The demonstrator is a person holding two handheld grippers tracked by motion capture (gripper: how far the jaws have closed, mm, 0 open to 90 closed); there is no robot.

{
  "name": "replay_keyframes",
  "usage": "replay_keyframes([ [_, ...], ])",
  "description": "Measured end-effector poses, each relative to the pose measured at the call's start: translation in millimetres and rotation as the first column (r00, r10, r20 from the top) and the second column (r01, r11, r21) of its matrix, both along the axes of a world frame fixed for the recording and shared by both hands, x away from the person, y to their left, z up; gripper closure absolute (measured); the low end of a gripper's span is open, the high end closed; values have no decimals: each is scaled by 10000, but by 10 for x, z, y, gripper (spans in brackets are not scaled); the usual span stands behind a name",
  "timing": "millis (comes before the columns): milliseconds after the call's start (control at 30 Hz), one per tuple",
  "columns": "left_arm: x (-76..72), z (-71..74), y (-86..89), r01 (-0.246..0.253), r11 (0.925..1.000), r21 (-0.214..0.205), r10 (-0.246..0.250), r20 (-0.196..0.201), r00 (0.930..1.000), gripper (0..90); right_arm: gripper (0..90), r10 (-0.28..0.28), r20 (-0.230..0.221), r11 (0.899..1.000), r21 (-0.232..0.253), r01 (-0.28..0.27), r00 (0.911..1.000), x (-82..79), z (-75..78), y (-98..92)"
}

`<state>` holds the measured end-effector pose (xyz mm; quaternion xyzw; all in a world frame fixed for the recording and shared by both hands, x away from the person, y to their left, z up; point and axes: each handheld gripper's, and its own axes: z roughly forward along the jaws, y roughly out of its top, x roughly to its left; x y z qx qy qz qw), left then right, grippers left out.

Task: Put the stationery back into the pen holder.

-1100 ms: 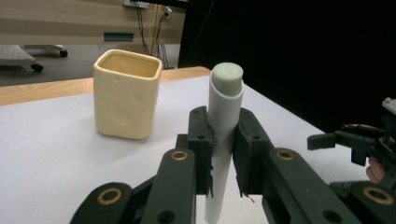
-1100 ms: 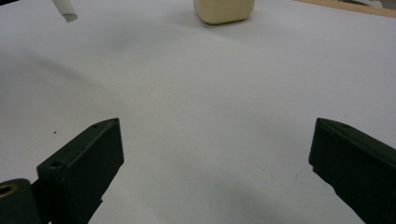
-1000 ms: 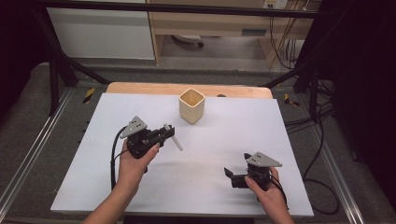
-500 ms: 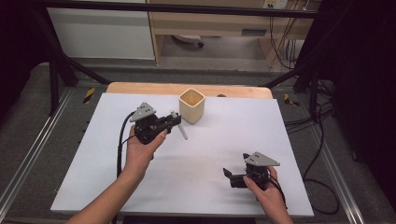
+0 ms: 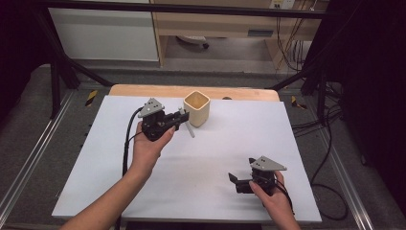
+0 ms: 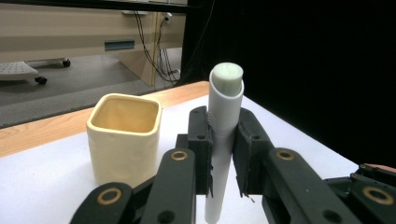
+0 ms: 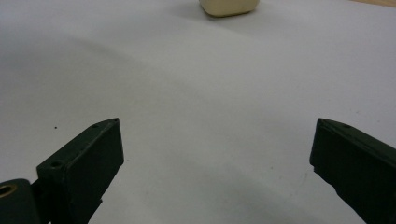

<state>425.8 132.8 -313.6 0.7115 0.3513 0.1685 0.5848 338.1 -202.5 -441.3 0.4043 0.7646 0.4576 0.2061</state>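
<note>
Beside the cream cup [image 5: 197,109], the left gripper [image 5: 179,120] is holding a white tube [image 6: 223,140] clamped between its jaws; the right gripper [image 5: 234,181] is resting with jaws apart on the bench [image 5: 306,158].

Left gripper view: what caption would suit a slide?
Left gripper clamps a white tube upright beside a cream square cup.

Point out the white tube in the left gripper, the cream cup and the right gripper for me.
white tube [image 6: 225,116]: left gripper view, its side wall above the jaws.
cream cup [image 5: 197,109]: high view, front wall.
right gripper [image 5: 233,181]: high view, midway between its open fingertips.
</note>
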Motion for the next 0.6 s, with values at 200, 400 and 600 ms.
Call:
replay_keyframes([
  [200, 35, 45, -1, -46, 10000, 17, 46, 68, 10000, 786, 35, -12, -23, 10000, -8, 12, 10000, 1, 1, -4],
  [400, 58, 84, 2, -92, 9999, 90, 91, 158, 9998, 787, 35, -7, -25, 10000, -14, 7, 10000, 1, -1, -3],
  [600, 88, 130, -4, -142, 9998, 113, 139, 223, 9997, 786, 34, 25, -32, 10000, -24, -25, 10000, 1, -2, -1],
])
